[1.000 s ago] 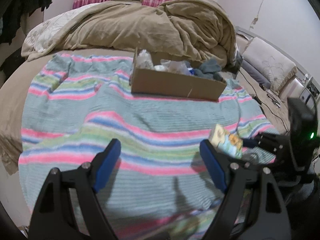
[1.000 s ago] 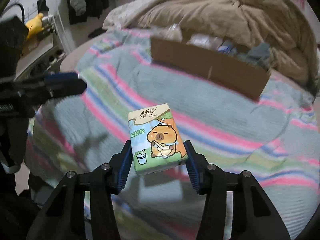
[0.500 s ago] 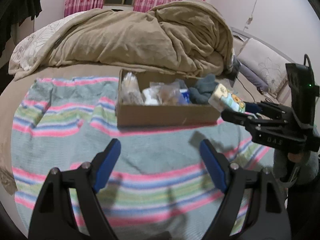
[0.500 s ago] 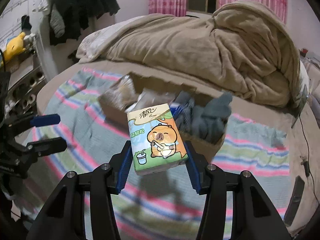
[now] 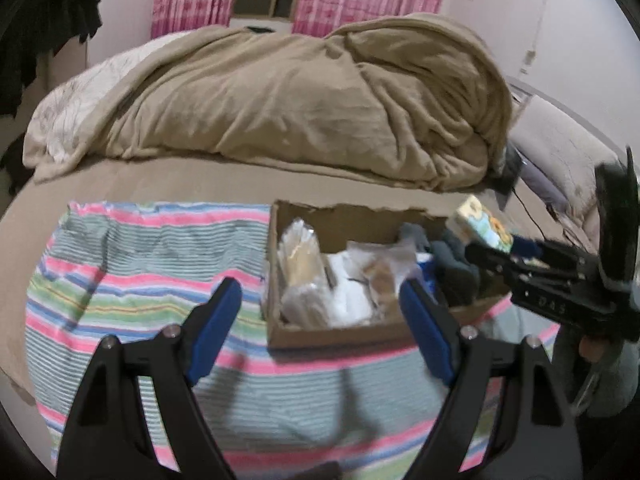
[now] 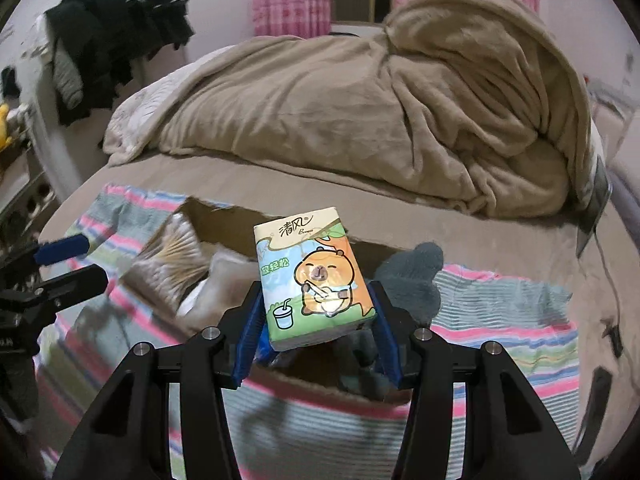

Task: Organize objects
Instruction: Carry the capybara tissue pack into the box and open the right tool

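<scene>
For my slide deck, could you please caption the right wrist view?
Right gripper holds a tissue pack above the cardboard box on a striped blanket.

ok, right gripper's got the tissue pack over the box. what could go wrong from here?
1. The cardboard box is already crowded with bags and dark cloth; the tissue pack may land on top and tip or slide out.
2. The right gripper grips only the pack's lower end, so the soft pack could pivot or slip.
3. The open left gripper hovers near the same box; the two could collide.
</scene>
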Motion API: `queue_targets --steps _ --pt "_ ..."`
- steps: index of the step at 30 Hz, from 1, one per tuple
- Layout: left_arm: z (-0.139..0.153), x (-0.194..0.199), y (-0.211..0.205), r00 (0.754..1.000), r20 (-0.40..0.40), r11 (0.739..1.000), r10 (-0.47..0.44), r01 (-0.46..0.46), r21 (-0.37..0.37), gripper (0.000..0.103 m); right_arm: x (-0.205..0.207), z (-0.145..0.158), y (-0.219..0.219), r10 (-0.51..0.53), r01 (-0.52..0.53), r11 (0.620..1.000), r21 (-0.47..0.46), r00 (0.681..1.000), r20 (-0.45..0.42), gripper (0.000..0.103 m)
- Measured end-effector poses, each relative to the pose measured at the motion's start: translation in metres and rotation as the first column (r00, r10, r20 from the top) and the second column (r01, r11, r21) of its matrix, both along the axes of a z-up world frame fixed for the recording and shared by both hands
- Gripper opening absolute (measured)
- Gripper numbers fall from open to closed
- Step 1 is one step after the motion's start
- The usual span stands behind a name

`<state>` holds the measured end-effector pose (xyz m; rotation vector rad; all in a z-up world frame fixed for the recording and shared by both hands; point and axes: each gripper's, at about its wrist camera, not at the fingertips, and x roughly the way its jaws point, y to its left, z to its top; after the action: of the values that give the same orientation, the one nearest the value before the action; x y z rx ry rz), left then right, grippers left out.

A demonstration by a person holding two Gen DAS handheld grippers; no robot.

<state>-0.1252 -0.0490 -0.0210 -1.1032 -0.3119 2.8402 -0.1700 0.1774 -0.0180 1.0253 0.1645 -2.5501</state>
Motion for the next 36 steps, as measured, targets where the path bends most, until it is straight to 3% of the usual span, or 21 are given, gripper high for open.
queue_targets --steps 9,11,13,17,25,36 --pt "-0.028 -0.019 0.006 0.998 0.056 1.0 -0.008 0.009 -0.022 0.083 -0.018 -0.029 0.011 -0.057 0.061 0.996 -0.059 0.996 0.071 0.054" --pt "-0.031 -0.018 0.006 0.998 0.056 1.0 -0.011 0.012 -0.012 0.083 -0.019 -0.032 0.015 -0.064 0.069 0.995 -0.068 0.995 0.077 0.058" --pt "-0.031 -0.015 0.006 0.999 0.052 1.0 -0.015 0.015 -0.002 0.083 -0.018 -0.033 0.021 -0.067 0.075 0.992 -0.101 0.994 0.082 0.07" --pt "-0.032 -0.007 0.002 0.998 0.055 1.0 -0.007 0.008 -0.007 0.083 -0.01 -0.027 0.029 -0.07 0.077 0.988 -0.132 0.996 0.061 0.07" --pt "-0.018 0.028 0.003 0.999 0.034 1.0 -0.008 0.009 -0.009 0.083 0.028 -0.008 0.031 -0.035 0.035 0.991 -0.126 0.999 0.003 0.071" --pt "0.013 0.086 0.025 0.999 -0.032 0.999 -0.027 0.026 -0.042 0.083 0.081 0.0 0.028 0.011 -0.011 0.995 -0.104 1.0 -0.001 0.071"
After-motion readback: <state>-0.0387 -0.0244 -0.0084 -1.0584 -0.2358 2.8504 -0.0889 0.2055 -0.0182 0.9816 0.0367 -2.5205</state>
